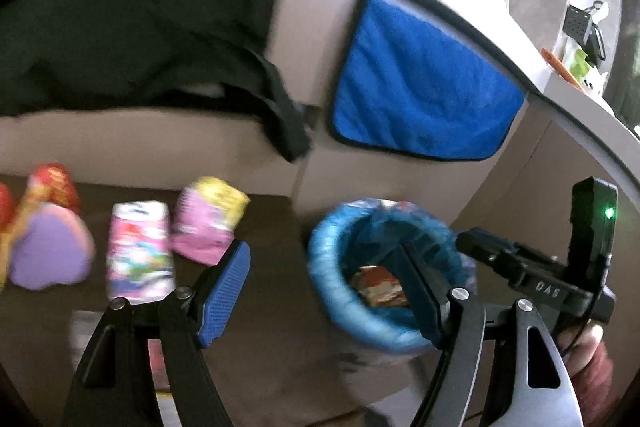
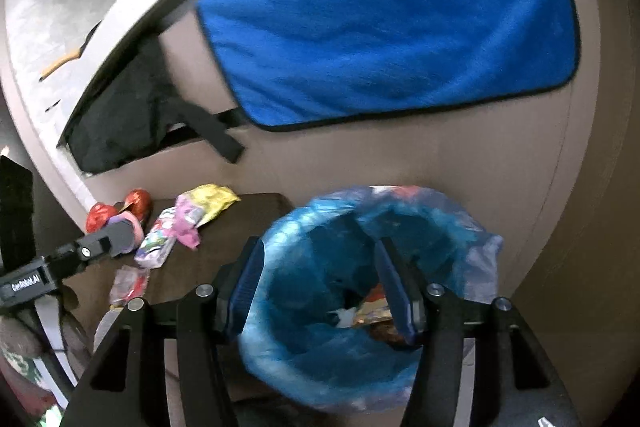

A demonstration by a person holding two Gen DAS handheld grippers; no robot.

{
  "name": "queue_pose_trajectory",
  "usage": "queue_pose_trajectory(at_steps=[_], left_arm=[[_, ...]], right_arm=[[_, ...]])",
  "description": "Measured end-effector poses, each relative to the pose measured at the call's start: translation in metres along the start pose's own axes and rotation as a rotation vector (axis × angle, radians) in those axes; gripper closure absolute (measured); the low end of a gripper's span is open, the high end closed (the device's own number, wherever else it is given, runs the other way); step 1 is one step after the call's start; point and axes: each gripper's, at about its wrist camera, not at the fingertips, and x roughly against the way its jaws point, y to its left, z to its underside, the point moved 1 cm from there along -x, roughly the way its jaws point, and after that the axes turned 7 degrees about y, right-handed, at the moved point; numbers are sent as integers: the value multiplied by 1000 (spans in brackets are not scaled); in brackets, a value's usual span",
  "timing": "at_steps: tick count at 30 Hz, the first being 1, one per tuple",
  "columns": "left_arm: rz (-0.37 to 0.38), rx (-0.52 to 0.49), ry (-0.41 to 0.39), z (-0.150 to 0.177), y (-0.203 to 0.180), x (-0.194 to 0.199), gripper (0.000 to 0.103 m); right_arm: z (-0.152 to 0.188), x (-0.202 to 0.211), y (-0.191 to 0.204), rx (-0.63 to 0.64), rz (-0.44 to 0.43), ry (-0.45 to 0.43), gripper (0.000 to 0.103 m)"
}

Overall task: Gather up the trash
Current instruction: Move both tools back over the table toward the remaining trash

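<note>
Both your grippers are spread wide and hold nothing: the right gripper (image 2: 320, 291) hangs over the blue-lined bin (image 2: 360, 267), the left gripper (image 1: 328, 291) beside it. Several wrappers (image 1: 140, 247) lie on the dark floor (image 1: 272, 307) left of the bin.

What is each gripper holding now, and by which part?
Nothing is held. The left gripper and the right gripper both have their jaws open and empty above the blue-lined bin. The wrappers lie untouched on the floor.

Wrappers (image 1: 140, 247) lie on the floor (image 1: 272, 291) left of the bin (image 1: 344, 307).
</note>
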Motion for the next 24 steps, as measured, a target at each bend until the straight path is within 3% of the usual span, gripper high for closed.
queue_pose_trajectory(at_steps=[4, 8, 12, 15, 20, 24], left_arm=[[-70, 12, -41, 10, 36, 45, 26], [-155, 62, -88, 26, 83, 94, 24], [-205, 106, -91, 51, 122, 123, 19], [-210, 135, -76, 68, 145, 134, 17], [-210, 162, -59, 95, 171, 152, 17], [-264, 173, -65, 106, 193, 171, 17]], right_arm=[[7, 4, 40, 74, 2, 10, 48], [22, 0, 83, 138, -48, 57, 48], [47, -22, 132, 187, -181, 187, 48], [68, -38, 168, 230, -229, 263, 48], [91, -57, 214, 300, -251, 347, 48], [91, -70, 234, 354, -213, 366, 48]])
